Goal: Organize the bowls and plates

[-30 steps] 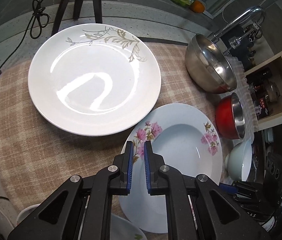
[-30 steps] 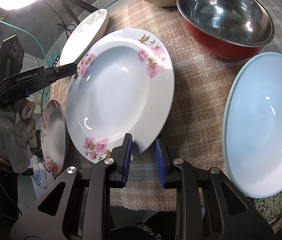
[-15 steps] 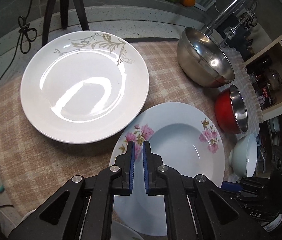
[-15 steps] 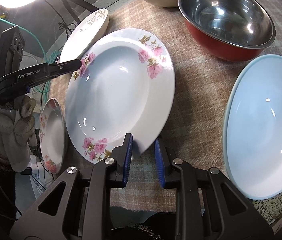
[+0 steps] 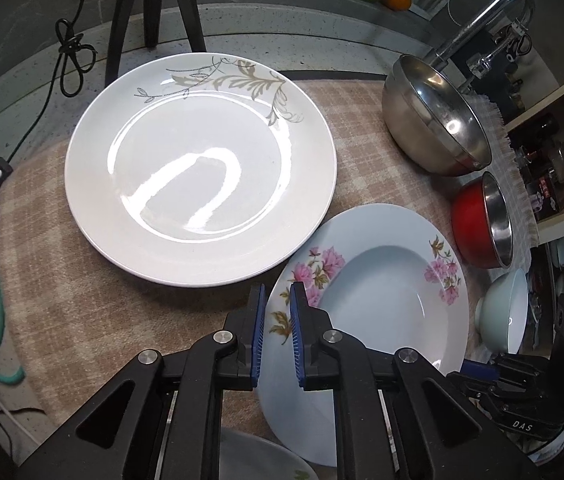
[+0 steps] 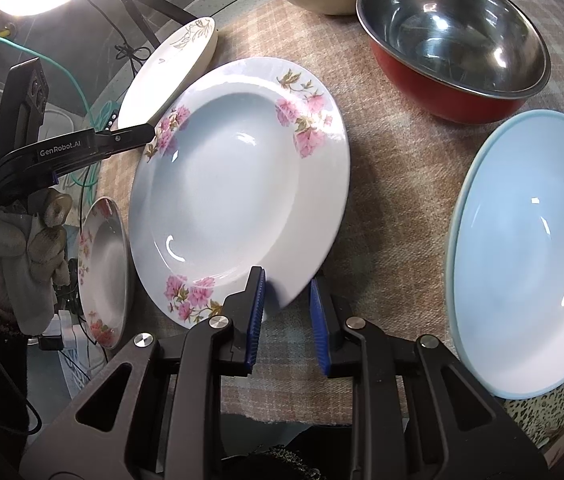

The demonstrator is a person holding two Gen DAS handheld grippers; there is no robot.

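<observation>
Your left claw (image 5: pixel 275 332) sits with its blue pads either side of the near rim of the pink-flowered plate (image 5: pixel 378 280); a slim gap shows on both sides, so it brackets the rim rather than bites it. Your right claw (image 6: pixel 285 320) is spread wider around the opposite rim of the same plate (image 6: pixel 234 184), pads clear of the china. Judged from this, you are taking the plate from two edges because it is broad and glossy and one pinch alone would let it swing. The plate looks tilted, one edge just beside or over the large white plate with the grey leaf pattern (image 5: pixel 202 172); whether they touch, you cannot tell. That big plate lies flat on the checked cloth covering the table (image 5: pixel 62 300), the likely base for a stack. Further out, the bowls sit grouped: the steel bowl (image 5: pixel 434 116), the red bowl (image 6: pixel 454 44), the pale blue bowl (image 6: pixel 530 256). A smaller flowered plate (image 6: pixel 104 272) lies near the table's edge, close to your gloved left hand (image 6: pixel 22 248).
</observation>
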